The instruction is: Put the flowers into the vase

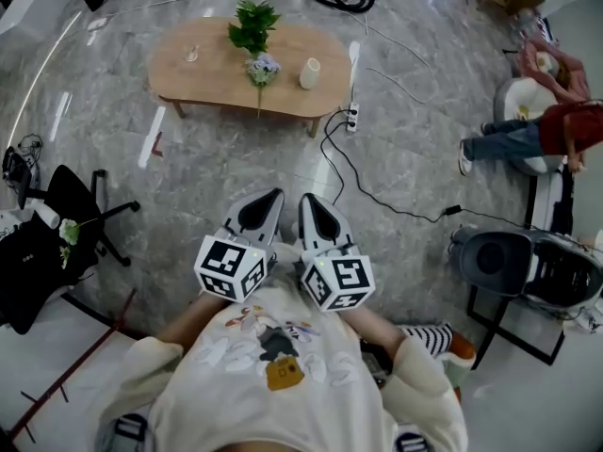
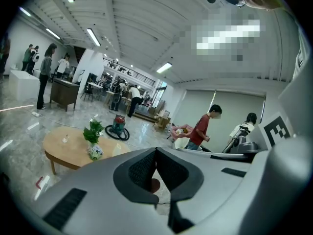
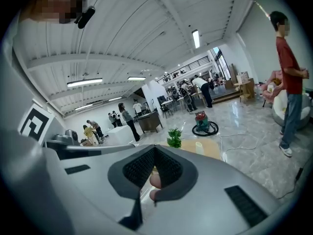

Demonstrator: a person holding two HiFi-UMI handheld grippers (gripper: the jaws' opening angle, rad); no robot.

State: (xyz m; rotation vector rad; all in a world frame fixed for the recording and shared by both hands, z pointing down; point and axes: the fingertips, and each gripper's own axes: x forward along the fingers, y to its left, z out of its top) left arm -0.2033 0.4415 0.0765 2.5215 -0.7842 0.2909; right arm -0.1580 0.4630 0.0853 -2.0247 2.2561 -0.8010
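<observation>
Cream is the colour of the person's top (image 1: 273,384), the nearest thing when looking down. Right in front of it the left gripper (image 1: 274,197) and the right gripper (image 1: 305,200) are held side by side, almost touching. The fingers (image 2: 139,173) of the left one are pressed together with nothing between them. The fingers (image 3: 171,168) of the right one are pressed together too, and they hold nothing either, so no flower is being carried. Past the grippers is a shiny grey floor (image 1: 217,158) with a black cable (image 1: 377,196) snaking over it. Well beyond that stands a low wooden table (image 1: 207,73). On it sits a small blue and white vase (image 1: 263,70), and a bunch of green leaves (image 1: 252,24) stands up out of it. A white cup (image 1: 310,72) is near the vase on one side, and a little glass (image 1: 191,54) is further off on the other. A thin stalk (image 1: 259,102) seems to lie just in front of the vase, but it is too small to be sure. I think some greenery is in the vase already. If that stalk is a flower, it is left to do, and the person would have to walk over to the table first.
</observation>
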